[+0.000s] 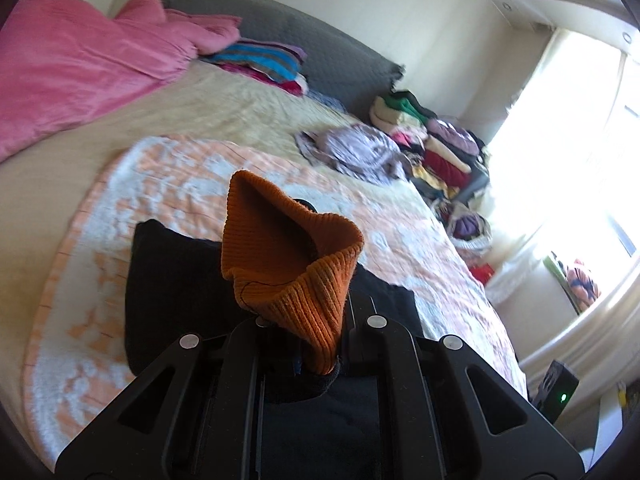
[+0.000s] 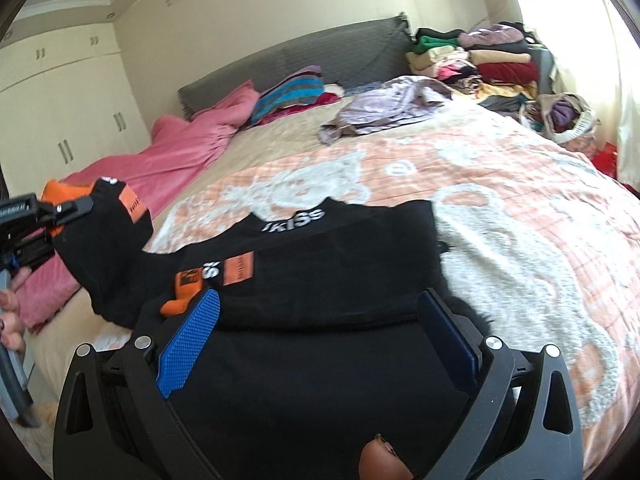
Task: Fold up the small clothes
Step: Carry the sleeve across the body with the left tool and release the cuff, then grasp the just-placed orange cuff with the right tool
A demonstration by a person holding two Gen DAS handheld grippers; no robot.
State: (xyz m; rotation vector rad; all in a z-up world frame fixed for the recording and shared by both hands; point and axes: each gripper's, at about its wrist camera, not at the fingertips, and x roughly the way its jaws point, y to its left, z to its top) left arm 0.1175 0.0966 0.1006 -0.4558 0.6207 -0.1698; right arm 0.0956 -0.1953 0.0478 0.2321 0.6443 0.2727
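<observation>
A black sweatshirt [image 2: 328, 264] with orange patches and white lettering lies on the peach-and-white blanket [image 2: 520, 216]. My left gripper [image 1: 308, 344] is shut on one sleeve's orange ribbed cuff [image 1: 288, 268], which stands up and hides its fingertips. The right wrist view shows that left gripper [image 2: 76, 208] at the far left, holding the sleeve raised off the bed. My right gripper [image 2: 320, 332] is open, its blue pads [image 2: 192, 336] standing wide apart on either side of the sweatshirt's near folded edge. The other orange cuff [image 2: 180, 300] lies beside its left pad.
A pink duvet [image 1: 72, 76] covers the bed's far left, with striped folded clothes [image 1: 264, 60] by the grey headboard [image 1: 320, 48]. A lilac garment [image 1: 356, 152] lies past the blanket. Stacked clothes [image 2: 492, 60] and a basket [image 2: 564, 116] crowd the window side. A person's hand [image 2: 12, 304] holds the left gripper's handle.
</observation>
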